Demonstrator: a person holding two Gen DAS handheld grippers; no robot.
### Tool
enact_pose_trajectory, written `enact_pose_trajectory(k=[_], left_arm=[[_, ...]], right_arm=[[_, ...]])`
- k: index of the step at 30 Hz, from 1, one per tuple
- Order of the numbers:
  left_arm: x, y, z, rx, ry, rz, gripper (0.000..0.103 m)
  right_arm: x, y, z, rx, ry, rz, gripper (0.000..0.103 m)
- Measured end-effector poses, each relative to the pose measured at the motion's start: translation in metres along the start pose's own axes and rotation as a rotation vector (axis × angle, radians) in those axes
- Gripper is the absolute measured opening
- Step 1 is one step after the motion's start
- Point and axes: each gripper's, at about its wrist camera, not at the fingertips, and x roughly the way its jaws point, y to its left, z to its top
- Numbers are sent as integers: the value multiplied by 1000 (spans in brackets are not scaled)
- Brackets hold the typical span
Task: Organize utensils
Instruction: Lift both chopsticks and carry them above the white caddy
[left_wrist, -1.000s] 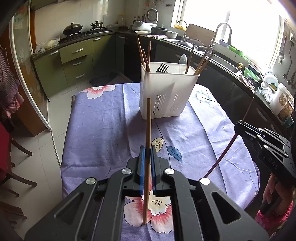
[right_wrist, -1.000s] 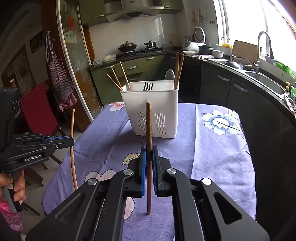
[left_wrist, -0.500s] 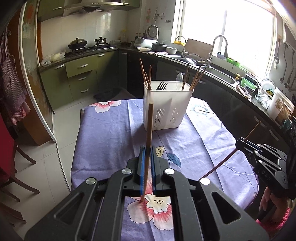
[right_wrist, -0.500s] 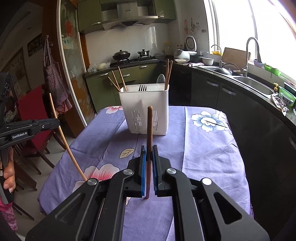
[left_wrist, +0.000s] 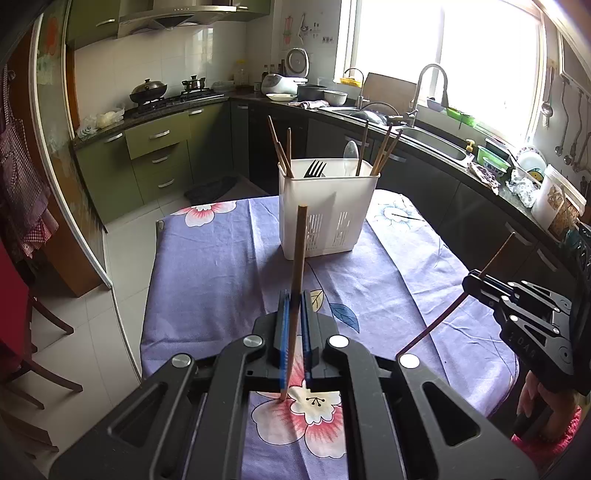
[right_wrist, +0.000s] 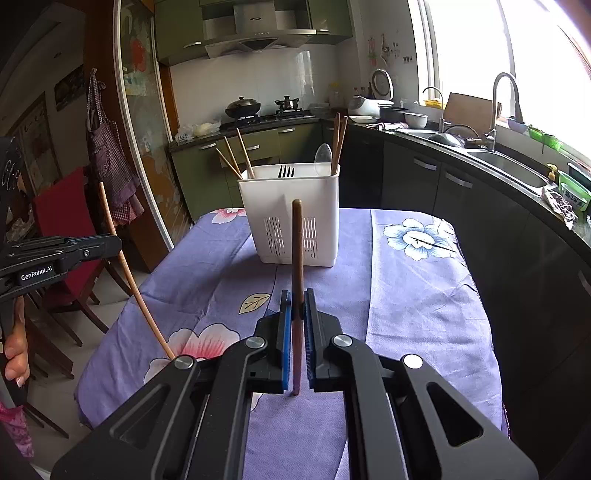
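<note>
purple cloth (left_wrist: 207, 266): floral, spread over the table, under both grippers and beyond them
left gripper (left_wrist: 293, 306): blue pads closed on a light wooden chopstick
light wooden chopstick (left_wrist: 297, 266): pinched at its lower part, near upright with a slight tilt, top end ahead of the fingers, lower tip above a pink flower print behind the pads; seen from the right wrist view as a pale stick (right_wrist: 125, 266) slanting through the left gripper's tip (right_wrist: 110, 245), off to the left of the right gripper
right gripper (right_wrist: 297, 317): blue pads clamped on a dark brown chopstick
dark brown chopstick (right_wrist: 297, 266): upright between the pads, rounded top ahead of the fingers and lined up with the holder's front wall, lower end sticking out behind the pads above the cloth; in the left wrist view a thin dark stick (left_wrist: 448, 315) slanting through the right gripper's tip (left_wrist: 476, 282), far to the right of the left gripper
white holder (left_wrist: 328, 218): slotted plastic, standing on the cloth straight ahead of both grippers, well apart from the fingertips
holder contents: wooden chopsticks (left_wrist: 280, 147) leaning in the left end, dark fork (left_wrist: 314, 168) tines up near the middle, pale spoon (left_wrist: 349, 153) beside it, more chopsticks (left_wrist: 384, 147) leaning in the right end
person's hand (right_wrist: 14, 347): wrapped on the left gripper's handle, low and far left of the right gripper
background: kitchen counter with sink and tap (right_wrist: 504, 96) ahead and right, stove with pots (left_wrist: 147, 88) ahead and left, red chair (right_wrist: 62, 218) at the left of the table
</note>
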Motion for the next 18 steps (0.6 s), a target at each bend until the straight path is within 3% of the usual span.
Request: enact_pose_trajectory(k=[11, 18], left_arm=[[-5, -2, 9, 9, -11, -8, 6], [-6, -8, 34, 13, 3, -66, 6]], right_arm=[[-6, 9, 11, -30, -7, 29, 7], [-24, 15, 49, -68, -74, 35, 7]])
